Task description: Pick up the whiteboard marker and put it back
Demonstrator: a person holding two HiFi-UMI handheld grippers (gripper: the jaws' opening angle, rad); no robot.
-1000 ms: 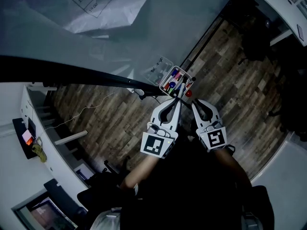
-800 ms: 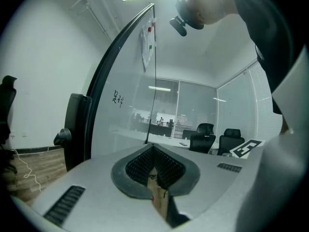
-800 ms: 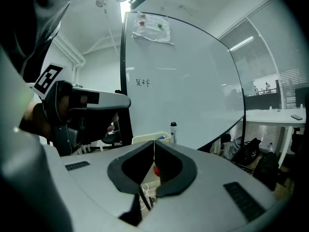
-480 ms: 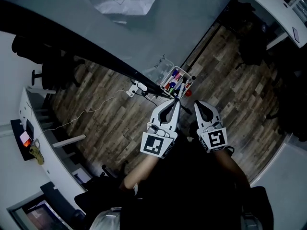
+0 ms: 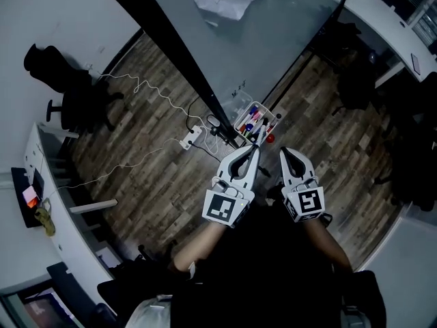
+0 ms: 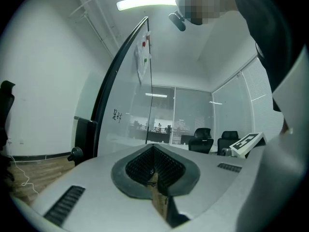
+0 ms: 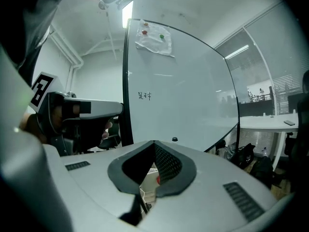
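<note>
A white marker tray (image 5: 240, 112) hangs at the foot of the whiteboard (image 5: 287, 33) and holds several coloured markers (image 5: 248, 124). My left gripper (image 5: 257, 147) points at the tray's near edge with its jaws together; whether anything is between them cannot be made out. In the left gripper view its jaws (image 6: 153, 147) meet and nothing shows between them. My right gripper (image 5: 283, 153) sits just right of it, shut and empty. In the right gripper view its jaws (image 7: 154, 143) are closed, with a bit of white tray and a red spot (image 7: 158, 179) showing below them.
A red round thing (image 5: 270, 138) lies by the tray. White cables and a power strip (image 5: 189, 139) trail over the wooden floor at left. Office chairs (image 5: 75, 91) and desks (image 5: 54, 183) stand around. The whiteboard's dark frame (image 5: 177, 53) runs across the view.
The head view has swung, so the whiteboard's frame now runs steeply up the picture. Both grippers stay side by side at the tray. The left one has edged slightly up.
</note>
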